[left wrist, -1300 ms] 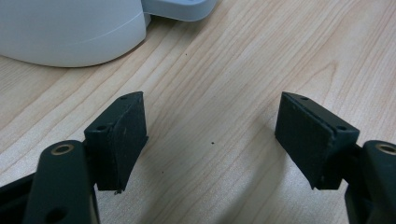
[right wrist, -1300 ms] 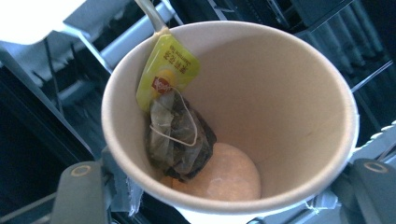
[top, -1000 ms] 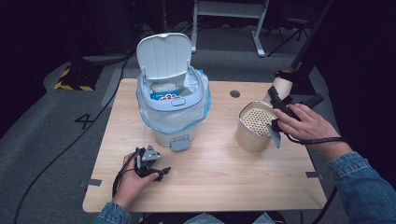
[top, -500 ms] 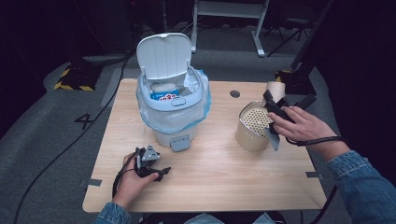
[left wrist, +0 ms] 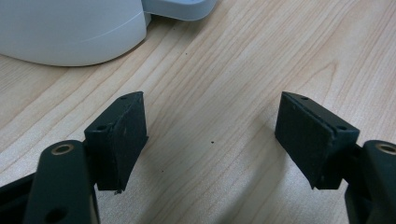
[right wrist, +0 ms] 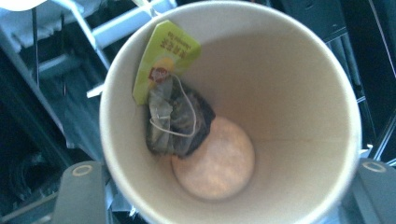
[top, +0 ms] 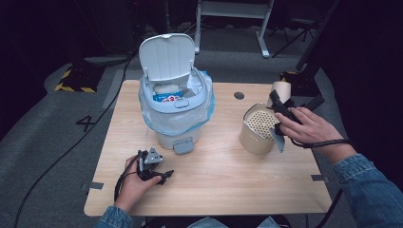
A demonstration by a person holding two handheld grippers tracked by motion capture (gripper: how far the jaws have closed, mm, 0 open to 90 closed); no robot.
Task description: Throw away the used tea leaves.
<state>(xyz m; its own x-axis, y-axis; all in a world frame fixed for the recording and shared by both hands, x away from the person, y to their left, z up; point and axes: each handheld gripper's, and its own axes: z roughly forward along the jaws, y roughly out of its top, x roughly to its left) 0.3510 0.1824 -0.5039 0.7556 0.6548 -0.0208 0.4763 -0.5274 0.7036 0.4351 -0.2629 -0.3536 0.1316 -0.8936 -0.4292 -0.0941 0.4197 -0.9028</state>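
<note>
Two hand-held grippers are at work here. At the desk's (top: 228, 190) left front, your left hand-held gripper (top: 164, 175) rests released, jaws wide over bare wood just in front of the pedal bin (top: 176, 114), whose lid stands open. Further right sits the perforated canister (top: 259, 130). Your right hand-held gripper (top: 275, 97) is clenched on the paper cup (right wrist: 233, 112) beyond it, a used tea bag (right wrist: 175, 116) stuck to the cup's wall. The bin lies to the cup's left, so your right hand is the one to carry it across.
</note>
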